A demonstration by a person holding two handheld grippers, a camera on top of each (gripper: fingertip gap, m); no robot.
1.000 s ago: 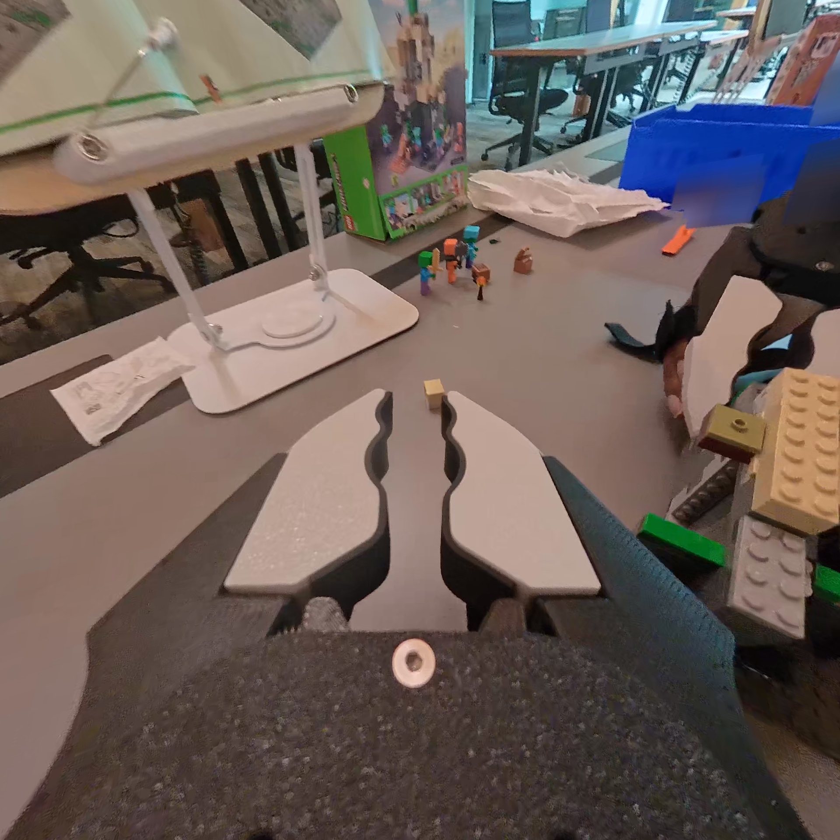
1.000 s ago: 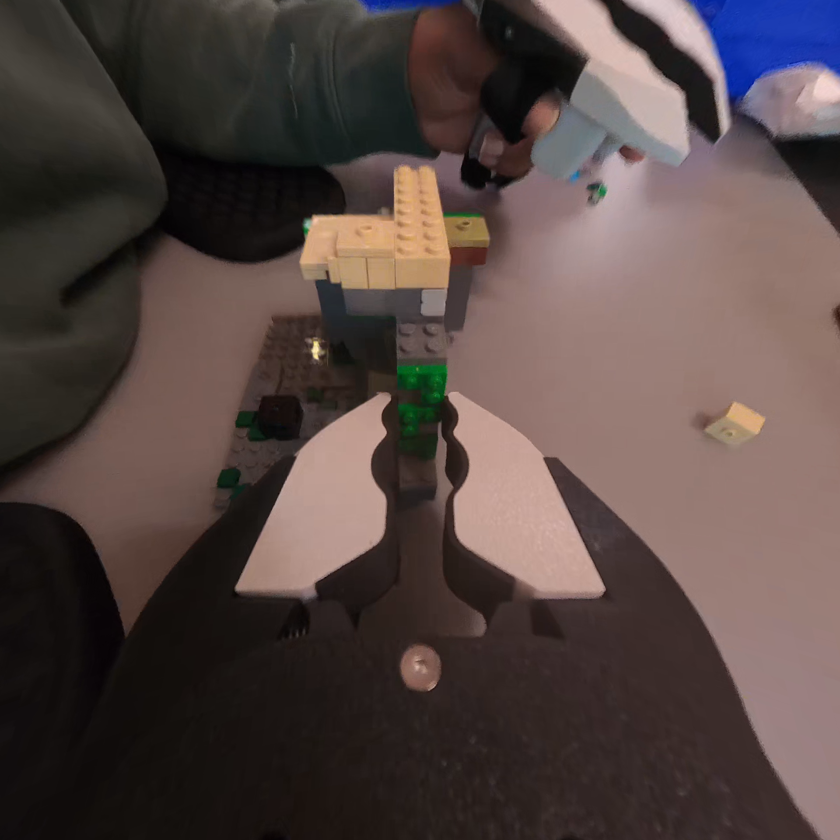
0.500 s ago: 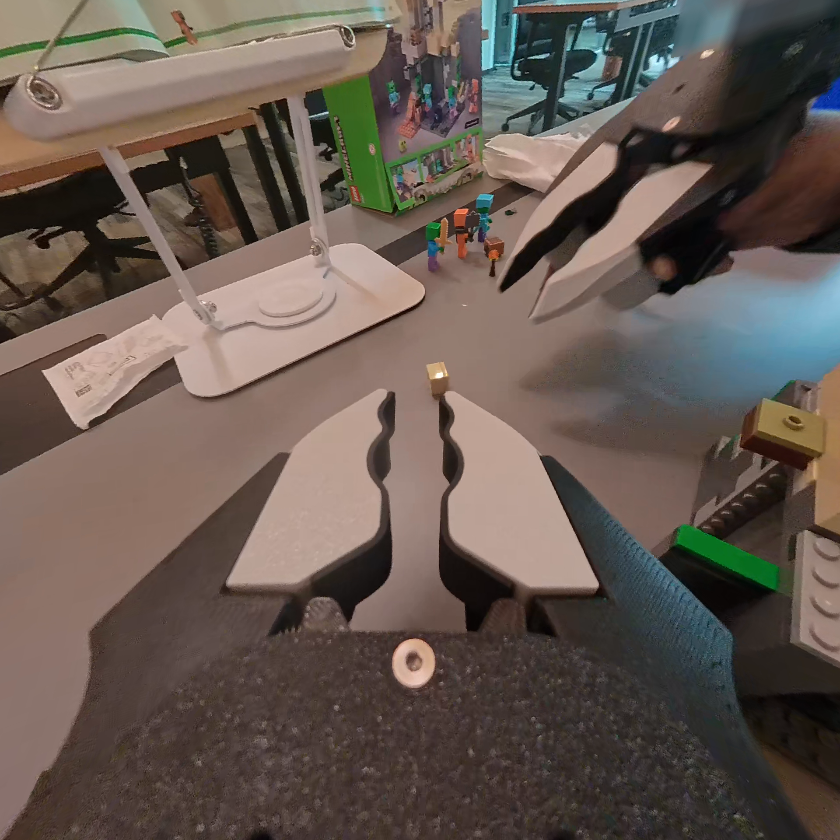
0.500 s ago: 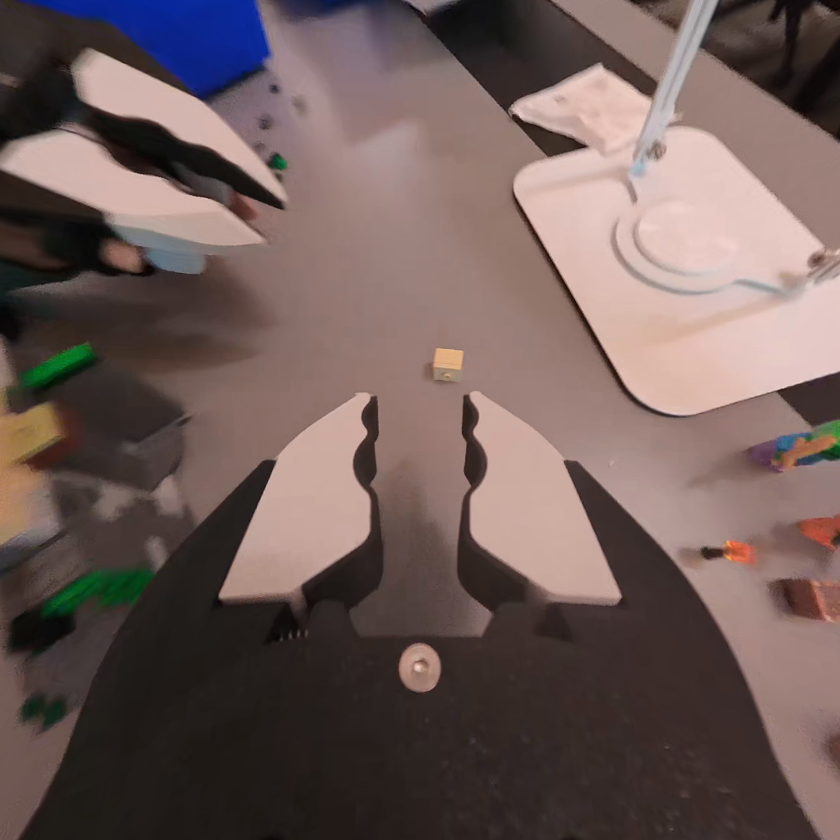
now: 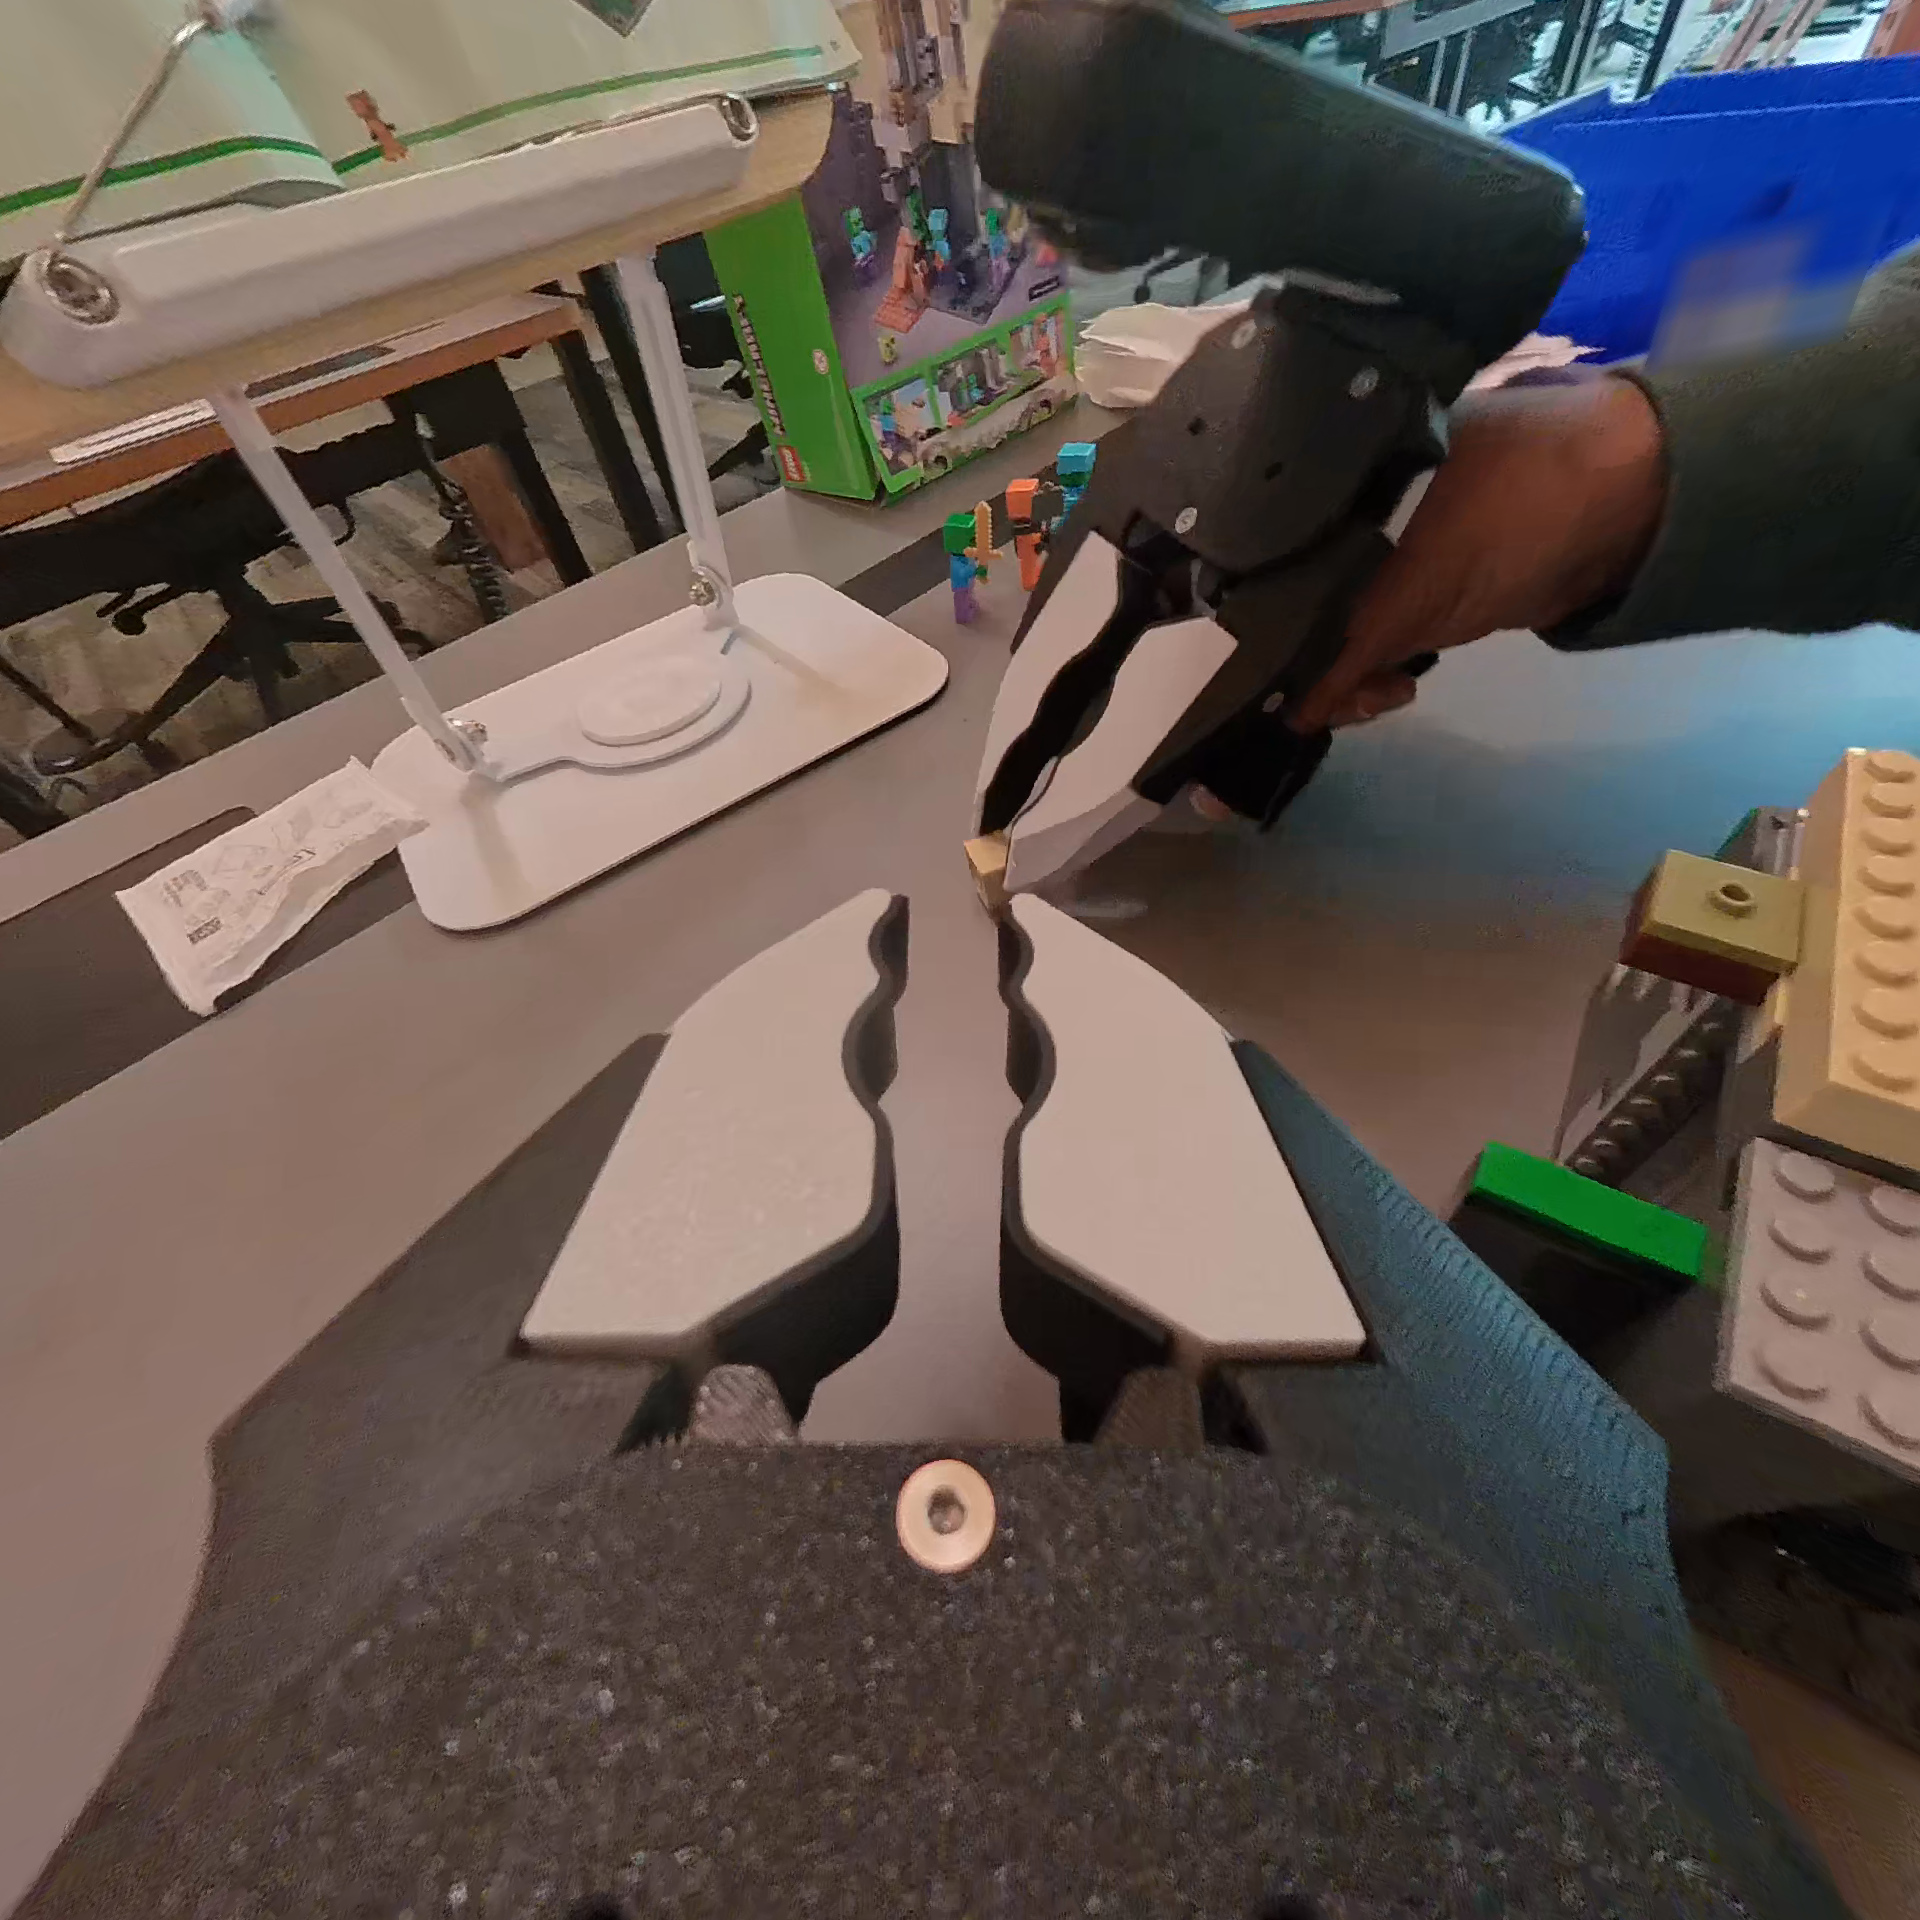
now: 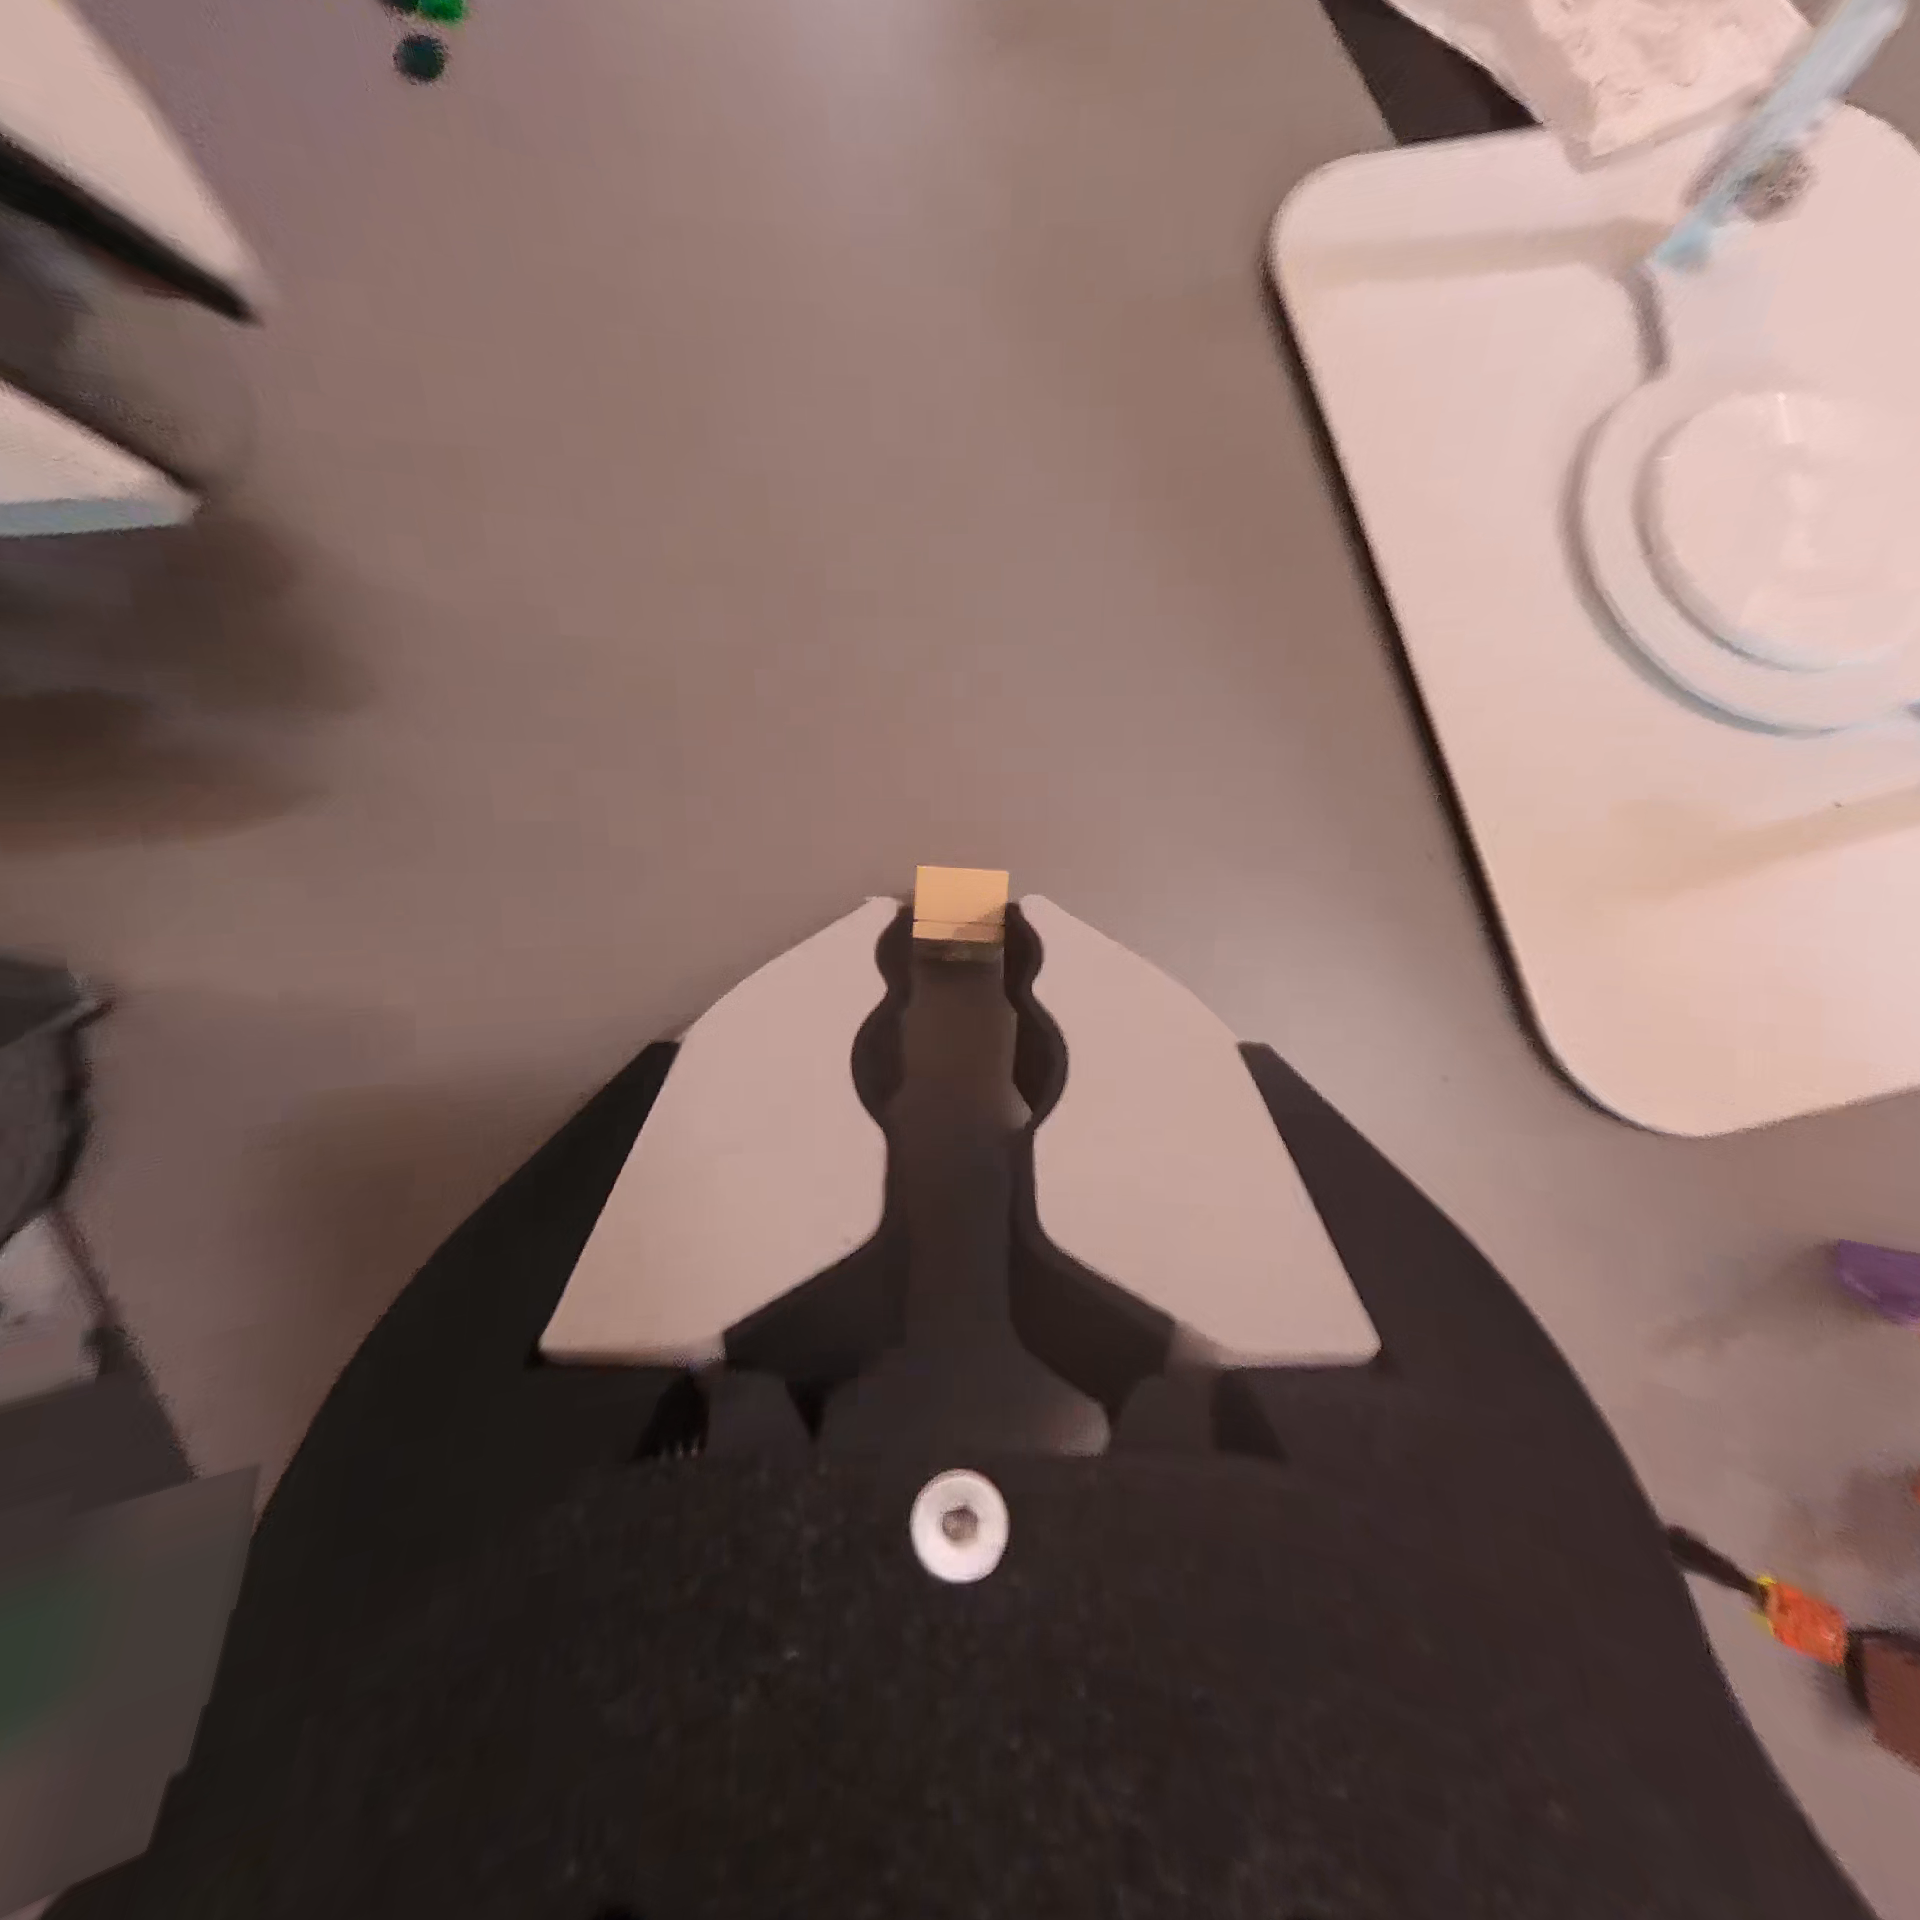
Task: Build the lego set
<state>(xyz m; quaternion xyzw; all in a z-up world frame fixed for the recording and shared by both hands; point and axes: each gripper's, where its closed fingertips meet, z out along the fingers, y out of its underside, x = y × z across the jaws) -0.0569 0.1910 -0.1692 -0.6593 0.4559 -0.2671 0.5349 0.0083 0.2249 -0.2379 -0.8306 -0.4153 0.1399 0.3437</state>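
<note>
The right gripper (image 6: 960,914) pinches a small tan brick (image 6: 961,902) at its fingertips, down on the grey table (image 6: 727,520) just off the white stand base's (image 6: 1662,623) near edge, likely to carry it to the build (image 5: 1829,1091). The left gripper (image 5: 951,914) hovers beside, slightly spread and empty

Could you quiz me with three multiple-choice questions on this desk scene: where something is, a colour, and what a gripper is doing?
1. Where is the small brick?
A. between the right gripper fingertips
B. on the white stand base
C. in the blue bin

2. What colour is it?
A. red
B. tan
C. blue

3. What state is the left gripper in?
A. clamping a brick
B. open, holding nothing
C. out of view

Answers: 1 A, the fingertips flank it on the table. 2 B, it looks pale tan. 3 B, a bare gap shows between its fingers.
</note>
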